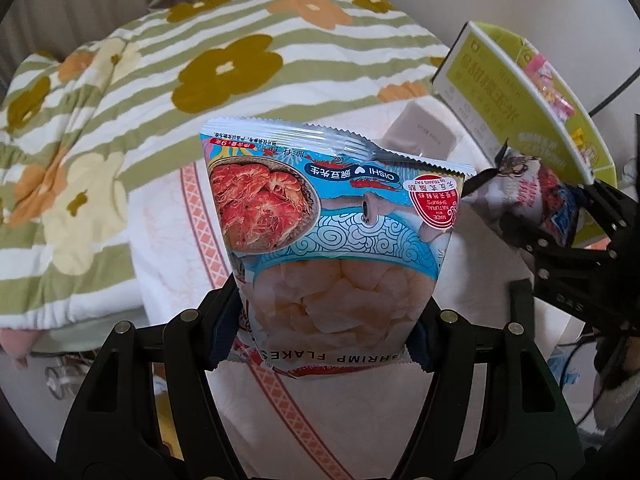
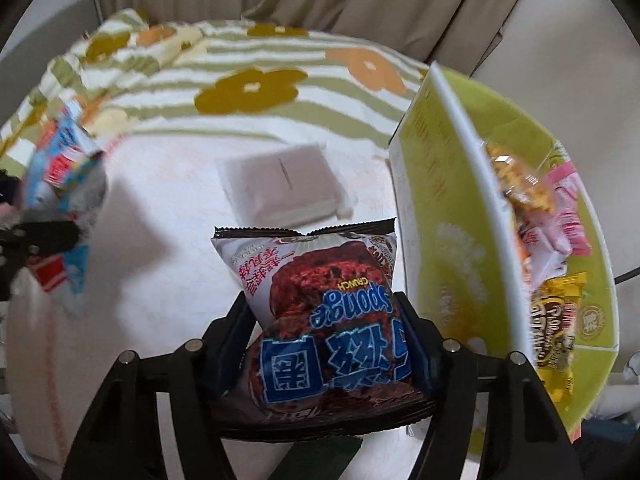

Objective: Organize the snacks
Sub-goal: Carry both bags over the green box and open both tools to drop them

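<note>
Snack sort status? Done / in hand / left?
Done: several packets already sit in the green box. In hand: left claw grips the shrimp flakes bag; right claw is clamped on the Sponge Crunch bag. Left: both bags still to go in, plus the pale flat packet on the bed.

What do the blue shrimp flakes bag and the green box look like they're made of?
The blue shrimp flakes bag looks like glossy plastic film: shiny glare, a crimped serrated top seal, and a clear window showing pale chips. The green open-topped box looks like printed matte cardboard: thin, stiff walls with white cut edges.
</note>
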`<state>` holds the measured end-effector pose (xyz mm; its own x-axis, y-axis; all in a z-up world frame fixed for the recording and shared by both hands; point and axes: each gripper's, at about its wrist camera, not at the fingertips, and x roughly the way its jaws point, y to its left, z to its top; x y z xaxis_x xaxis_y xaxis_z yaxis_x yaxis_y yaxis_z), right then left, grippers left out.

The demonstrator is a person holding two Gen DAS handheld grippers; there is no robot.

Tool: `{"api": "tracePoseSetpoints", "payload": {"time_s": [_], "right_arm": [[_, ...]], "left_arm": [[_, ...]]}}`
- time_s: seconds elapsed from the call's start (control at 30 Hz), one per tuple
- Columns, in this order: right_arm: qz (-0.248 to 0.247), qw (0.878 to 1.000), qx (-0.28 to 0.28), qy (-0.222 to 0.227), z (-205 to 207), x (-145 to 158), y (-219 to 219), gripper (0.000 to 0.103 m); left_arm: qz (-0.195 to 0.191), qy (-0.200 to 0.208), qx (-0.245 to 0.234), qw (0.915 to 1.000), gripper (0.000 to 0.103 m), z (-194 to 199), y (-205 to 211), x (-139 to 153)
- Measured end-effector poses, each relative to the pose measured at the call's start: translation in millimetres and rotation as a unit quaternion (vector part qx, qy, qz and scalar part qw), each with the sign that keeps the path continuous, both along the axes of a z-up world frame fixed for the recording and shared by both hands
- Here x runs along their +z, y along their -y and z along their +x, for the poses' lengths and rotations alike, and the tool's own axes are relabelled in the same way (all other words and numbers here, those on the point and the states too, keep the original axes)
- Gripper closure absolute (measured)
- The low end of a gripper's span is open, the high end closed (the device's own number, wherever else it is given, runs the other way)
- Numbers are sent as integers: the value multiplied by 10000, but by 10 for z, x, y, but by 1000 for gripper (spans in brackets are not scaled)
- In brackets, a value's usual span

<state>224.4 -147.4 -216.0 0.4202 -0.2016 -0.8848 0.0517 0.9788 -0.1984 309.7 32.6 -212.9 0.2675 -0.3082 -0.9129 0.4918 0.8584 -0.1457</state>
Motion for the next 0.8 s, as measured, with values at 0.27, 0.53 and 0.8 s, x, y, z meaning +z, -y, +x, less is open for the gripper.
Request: {"api": "tracePoseSetpoints", "payload": {"time_s": [0.27, 0.53, 0.8], "right_arm": [[663, 9949, -108, 752, -273, 791, 229, 40], [958, 9863, -407, 1282, -468, 1299, 1030, 40], [1104, 9837, -208, 1407, -586, 1459, 2011, 40]], "left_arm": [[-100, 462, 239, 9986, 38, -31, 224, 699], [-296, 836, 242, 9958, 38, -117, 967, 1251], [-568, 788, 379, 9945, 38, -313, 2092, 1394]]}}
